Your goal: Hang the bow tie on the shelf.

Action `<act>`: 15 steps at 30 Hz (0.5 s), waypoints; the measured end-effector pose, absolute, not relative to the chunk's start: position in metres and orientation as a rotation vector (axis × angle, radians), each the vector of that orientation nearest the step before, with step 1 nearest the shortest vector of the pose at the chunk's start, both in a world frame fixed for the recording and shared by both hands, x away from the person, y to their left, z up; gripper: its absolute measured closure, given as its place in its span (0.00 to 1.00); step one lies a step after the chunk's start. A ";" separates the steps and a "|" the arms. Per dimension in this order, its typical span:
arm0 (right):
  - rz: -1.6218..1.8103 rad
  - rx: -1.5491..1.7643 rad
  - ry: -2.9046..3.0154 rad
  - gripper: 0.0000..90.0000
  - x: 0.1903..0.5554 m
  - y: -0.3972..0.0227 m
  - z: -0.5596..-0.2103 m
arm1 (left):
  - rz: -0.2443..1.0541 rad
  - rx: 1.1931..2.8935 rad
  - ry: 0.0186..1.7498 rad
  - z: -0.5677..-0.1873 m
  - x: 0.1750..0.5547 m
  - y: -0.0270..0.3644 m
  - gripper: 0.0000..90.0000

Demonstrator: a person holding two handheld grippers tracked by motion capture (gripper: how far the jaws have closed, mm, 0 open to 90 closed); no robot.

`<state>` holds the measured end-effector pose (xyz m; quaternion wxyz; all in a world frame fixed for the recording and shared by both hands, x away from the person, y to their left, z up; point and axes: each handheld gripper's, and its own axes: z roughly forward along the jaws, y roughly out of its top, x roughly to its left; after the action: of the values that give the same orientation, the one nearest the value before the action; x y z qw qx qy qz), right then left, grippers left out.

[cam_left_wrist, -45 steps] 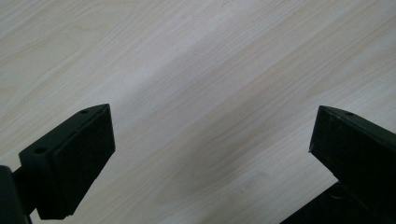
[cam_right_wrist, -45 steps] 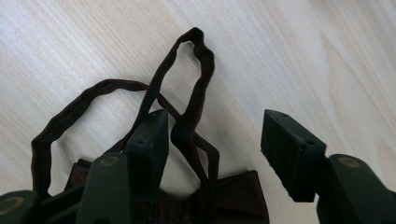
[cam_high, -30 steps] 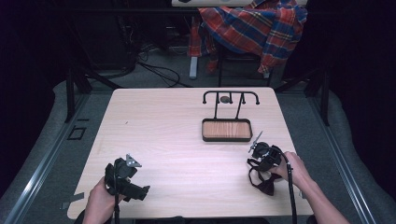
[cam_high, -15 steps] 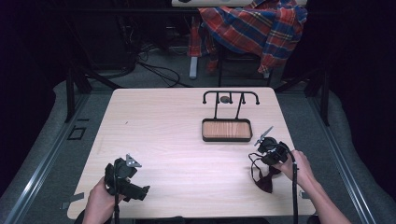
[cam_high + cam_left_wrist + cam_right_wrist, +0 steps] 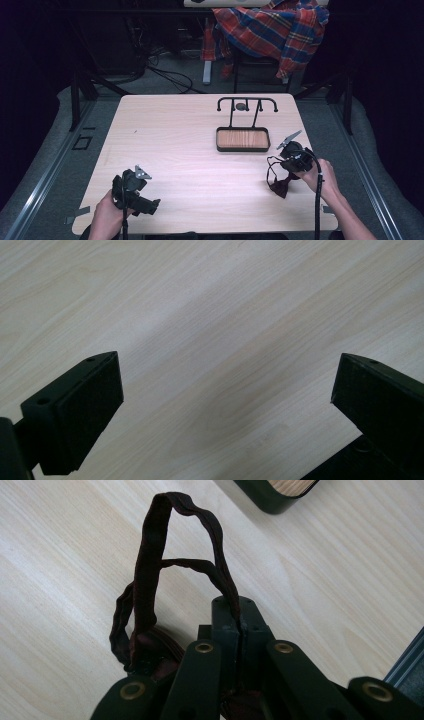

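Note:
A dark maroon bow tie with a thin strap hangs at the front right of the pale wooden table. My right gripper is shut on the strap, which loops up from the closed jaws in the right gripper view. The bow part touches the table below the gripper. My left gripper sits at the front left corner, held low over bare wood. Its jaws stand wide apart and open with nothing between them.
A black wire stand with a wooden tray base is at the back right of the table, just beyond the right gripper; its corner is close by. A plaid shirt drapes over a chair behind the table.
My right gripper has moved away from me and slightly right, toward the tray, drawing the strap up with it. The left gripper has stayed put.

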<state>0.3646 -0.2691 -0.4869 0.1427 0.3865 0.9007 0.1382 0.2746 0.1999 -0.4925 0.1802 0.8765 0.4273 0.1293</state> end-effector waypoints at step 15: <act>0.482 1.135 2.532 0.99 0.368 -0.268 -0.471 | 0.367 2.480 1.207 -0.493 0.275 0.200 0.00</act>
<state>0.3675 -0.2682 -0.4713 0.1618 0.3978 0.8871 0.1690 0.2748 0.1996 -0.4931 0.1786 0.8770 0.4269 0.1297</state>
